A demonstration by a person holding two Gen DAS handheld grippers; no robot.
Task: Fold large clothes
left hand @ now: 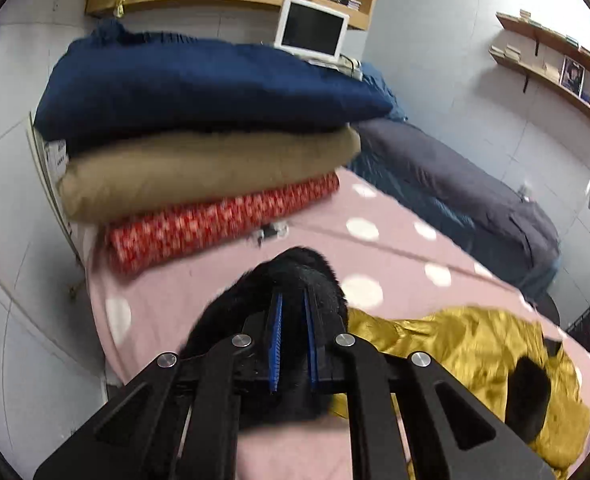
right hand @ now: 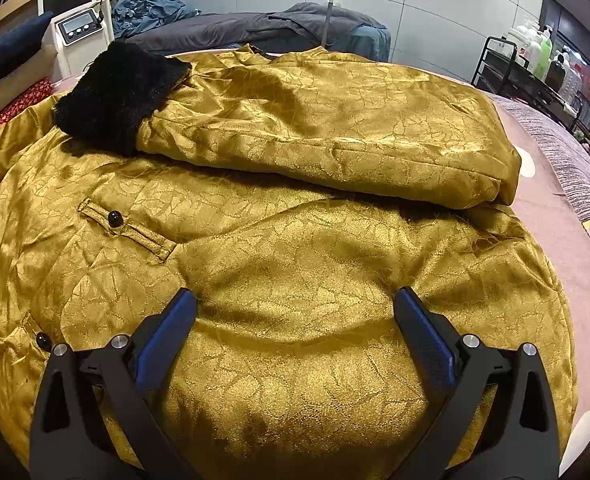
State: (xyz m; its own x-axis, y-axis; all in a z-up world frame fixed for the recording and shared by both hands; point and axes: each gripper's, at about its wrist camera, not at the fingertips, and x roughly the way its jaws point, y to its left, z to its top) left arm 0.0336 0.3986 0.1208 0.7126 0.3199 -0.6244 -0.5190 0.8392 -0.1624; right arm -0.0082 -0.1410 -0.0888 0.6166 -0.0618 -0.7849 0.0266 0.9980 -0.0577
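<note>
A gold brocade coat (right hand: 295,248) lies spread on the pink dotted bed cover (left hand: 375,248). One sleeve (right hand: 335,128) with a black fur cuff (right hand: 115,100) is folded across the coat's body. My left gripper (left hand: 293,300) is shut on the other black fur cuff (left hand: 295,276) and holds it above the cover, left of the coat (left hand: 475,344). My right gripper (right hand: 295,304) is open and empty, low over the coat's lower body, its blue pads (right hand: 167,332) wide apart.
A stack of folded blue, tan and red bedding (left hand: 199,140) stands at the bed's far left. A grey quilt (left hand: 455,184) lies behind. A white monitor (left hand: 311,28) and shelves sit at the back. A black cart with bottles (right hand: 535,64) stands at right.
</note>
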